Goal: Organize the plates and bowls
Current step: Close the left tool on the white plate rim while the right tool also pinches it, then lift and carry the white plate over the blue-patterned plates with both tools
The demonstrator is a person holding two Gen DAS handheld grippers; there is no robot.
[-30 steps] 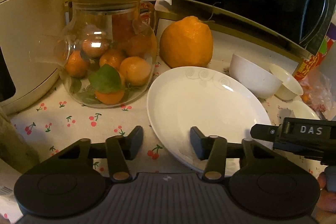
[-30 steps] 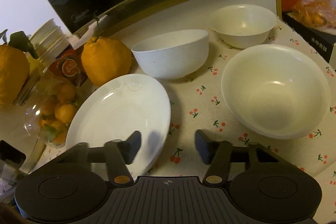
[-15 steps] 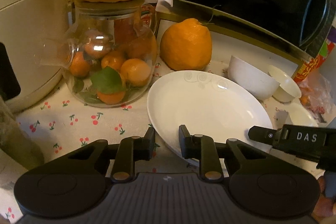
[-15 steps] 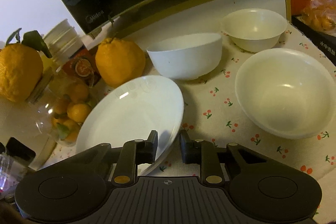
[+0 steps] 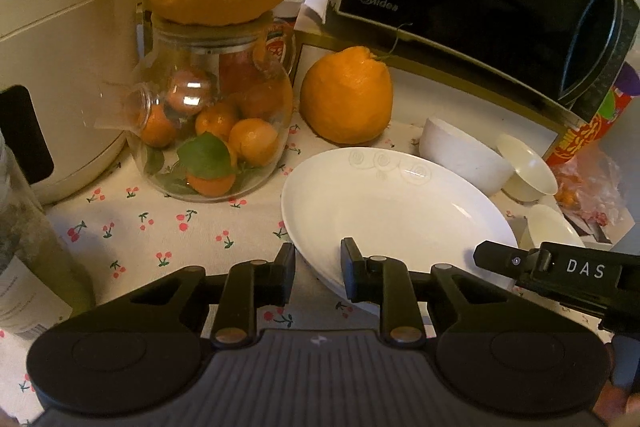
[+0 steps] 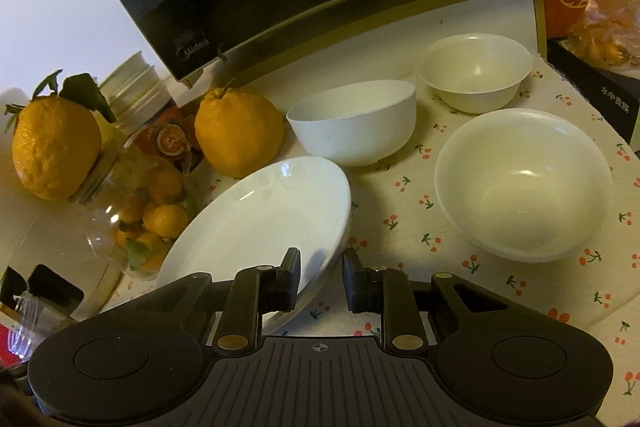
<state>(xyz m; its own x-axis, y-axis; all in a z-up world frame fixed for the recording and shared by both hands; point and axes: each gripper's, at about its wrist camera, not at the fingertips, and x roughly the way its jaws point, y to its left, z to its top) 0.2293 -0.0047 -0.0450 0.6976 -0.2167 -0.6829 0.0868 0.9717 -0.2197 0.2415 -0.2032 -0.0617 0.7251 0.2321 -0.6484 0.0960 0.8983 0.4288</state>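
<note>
Right wrist view: right tongs [image 6: 320, 277] straddle the plate [image 6: 260, 227] rim, narrowly parted, not yet clenched. Plate lies on the counter [image 6: 400, 195] beside the orange [image 6: 238, 131], long axis running toward it. Left tongs [image 5: 318, 267], equally parted, straddle the opposite rim; both are equally near.

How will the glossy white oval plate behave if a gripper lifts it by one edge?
The glossy white oval plate looks glazed, so probably slippery between the fingers. It seems rigid and breakable. Held only at its rim by the right gripper, it would likely tilt.
</note>
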